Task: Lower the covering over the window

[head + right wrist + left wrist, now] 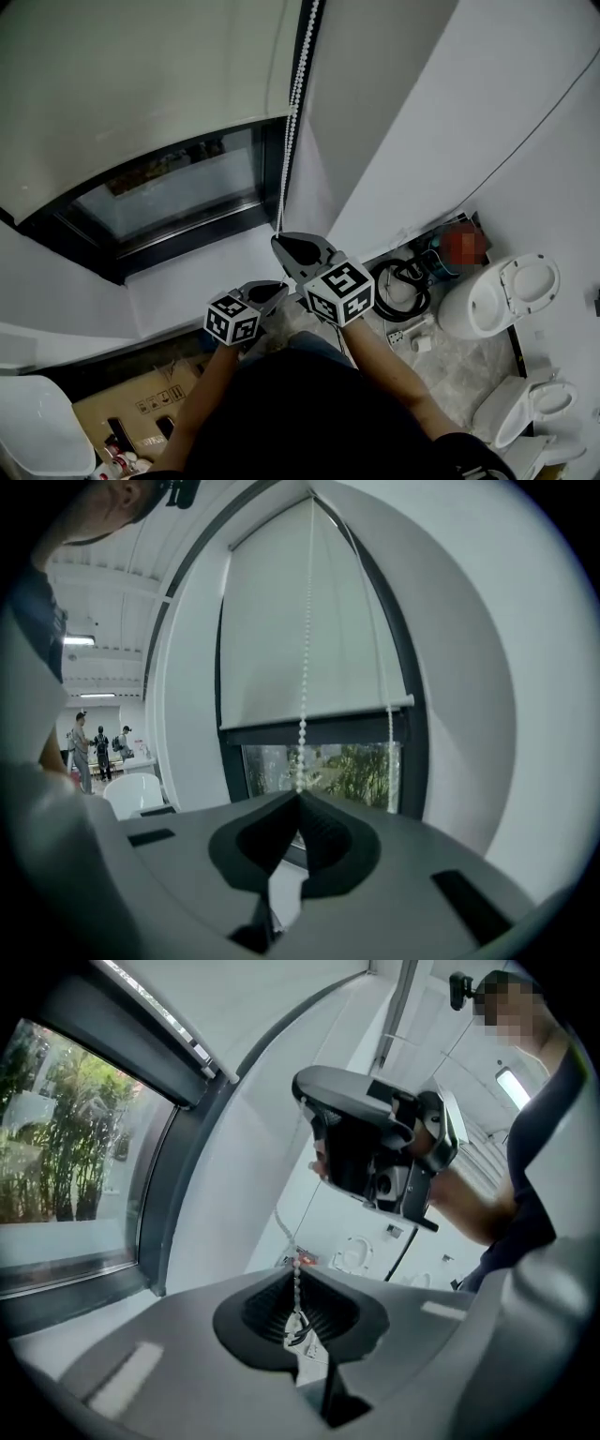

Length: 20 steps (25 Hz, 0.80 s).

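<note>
Right tongs (300,794), probably left tongs (298,1269), pinch chain (303,667).

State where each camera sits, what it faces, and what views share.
Head view: on the head, looking down at the window; left gripper, right gripper, forearms show.
Left gripper view: rides its gripper, facing the right gripper and arm.
Right gripper view: rides its gripper, facing up at the blind.
All share the bead chain.

The bead chain (296,103) is flanked closely by the dark window frame (272,159) and the white wall (375,122); open room is left above the sill (187,281); the floor (450,366) below is crowded by toilets (497,295), a coiled hose (403,281) and a cardboard box (141,403).
</note>
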Available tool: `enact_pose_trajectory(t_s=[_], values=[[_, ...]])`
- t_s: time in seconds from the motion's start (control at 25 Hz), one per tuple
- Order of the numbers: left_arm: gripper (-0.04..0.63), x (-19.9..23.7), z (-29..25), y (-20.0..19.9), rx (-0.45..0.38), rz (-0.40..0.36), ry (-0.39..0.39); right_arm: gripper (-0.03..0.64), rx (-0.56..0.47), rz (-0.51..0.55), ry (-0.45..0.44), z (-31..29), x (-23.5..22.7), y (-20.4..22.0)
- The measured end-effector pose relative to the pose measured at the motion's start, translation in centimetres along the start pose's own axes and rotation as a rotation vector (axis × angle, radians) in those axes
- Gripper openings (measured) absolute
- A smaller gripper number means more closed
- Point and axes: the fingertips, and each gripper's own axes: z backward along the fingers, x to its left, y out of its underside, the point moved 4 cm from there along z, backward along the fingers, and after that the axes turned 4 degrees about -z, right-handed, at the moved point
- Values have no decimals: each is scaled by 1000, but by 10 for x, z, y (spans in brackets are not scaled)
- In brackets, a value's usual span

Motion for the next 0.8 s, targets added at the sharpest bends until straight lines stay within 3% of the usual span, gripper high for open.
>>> enact_pose_trajectory(t_s=[0.4,0.8], values=[[25,4,10,5,-18,22,-12,12,153,-38,37,-10,-7,61],[25,7,7,4,-13,15,-17,12,232,-62,54,-13,-17,93]])
